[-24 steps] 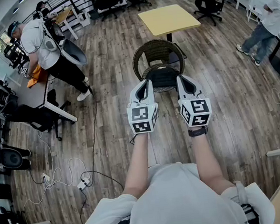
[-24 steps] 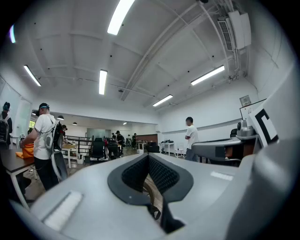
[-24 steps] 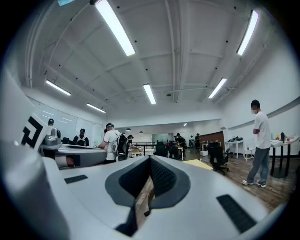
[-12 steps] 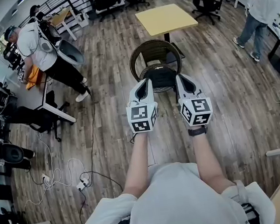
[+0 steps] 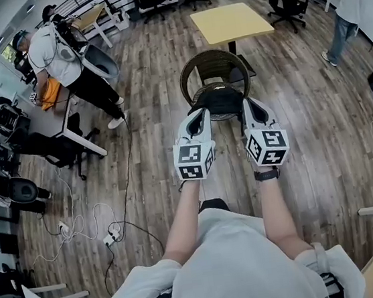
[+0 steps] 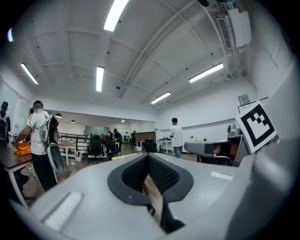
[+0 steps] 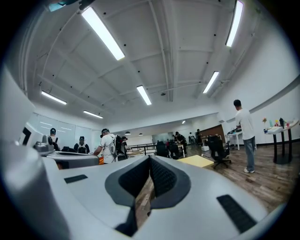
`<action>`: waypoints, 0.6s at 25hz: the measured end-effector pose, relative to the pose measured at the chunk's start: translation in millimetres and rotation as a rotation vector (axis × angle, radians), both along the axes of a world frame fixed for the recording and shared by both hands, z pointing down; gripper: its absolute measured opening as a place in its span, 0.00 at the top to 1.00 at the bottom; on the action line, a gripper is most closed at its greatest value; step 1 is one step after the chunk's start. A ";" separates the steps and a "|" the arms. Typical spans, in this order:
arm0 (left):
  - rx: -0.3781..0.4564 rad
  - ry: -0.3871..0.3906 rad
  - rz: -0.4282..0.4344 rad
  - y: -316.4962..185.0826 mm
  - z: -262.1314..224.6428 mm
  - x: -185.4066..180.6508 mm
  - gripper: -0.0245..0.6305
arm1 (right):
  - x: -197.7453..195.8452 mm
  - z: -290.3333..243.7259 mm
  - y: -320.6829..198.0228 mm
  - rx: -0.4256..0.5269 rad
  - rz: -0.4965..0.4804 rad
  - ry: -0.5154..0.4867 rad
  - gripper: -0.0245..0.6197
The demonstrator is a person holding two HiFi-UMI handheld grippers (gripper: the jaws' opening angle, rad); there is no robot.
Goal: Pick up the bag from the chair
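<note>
Approaching: I hold both tongs level and side by side in the middle of the head view. They are aimed at the wicker chair (image 5: 210, 59) in the upper centre, and I judge this to be the reach-in.
Bag: the black bag (image 5: 219, 99) lies on the chair's seat, just above the tong tips in the frame. Nothing touches it, as far as I can see.
Left tongs: the left tongs (image 5: 200, 113) are pressed together on nothing. In the left gripper view only a sliver of wooden floor shows past the pads.
Right tongs: the right tongs (image 5: 248, 105) are likewise pressed together and empty, with the same strip of floor beyond them.
Done: nothing beyond lining up on the chair. The bag is not yet gripped or raised.
Left to do: by my reading, I must spread at least one pair, close in on the bag, pinch it and lift it clear of the seat.
Writing: I can read none. The left marker cube (image 5: 193, 161) and right marker cube (image 5: 268, 147) carry black-and-white square patterns, no letters. I can make out no brand or label on the bag.
</note>
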State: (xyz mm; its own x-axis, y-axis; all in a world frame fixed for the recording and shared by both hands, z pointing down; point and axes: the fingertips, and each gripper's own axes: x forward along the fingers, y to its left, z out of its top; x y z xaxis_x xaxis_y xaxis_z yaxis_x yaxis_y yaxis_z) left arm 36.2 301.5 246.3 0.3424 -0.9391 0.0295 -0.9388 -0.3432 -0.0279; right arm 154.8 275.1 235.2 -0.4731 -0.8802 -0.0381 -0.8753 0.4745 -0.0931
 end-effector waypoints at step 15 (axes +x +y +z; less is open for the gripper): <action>-0.018 0.023 0.036 -148.7 22.7 -57.5 0.95 | -43.5 47.1 -146.6 -0.117 0.016 0.031 0.95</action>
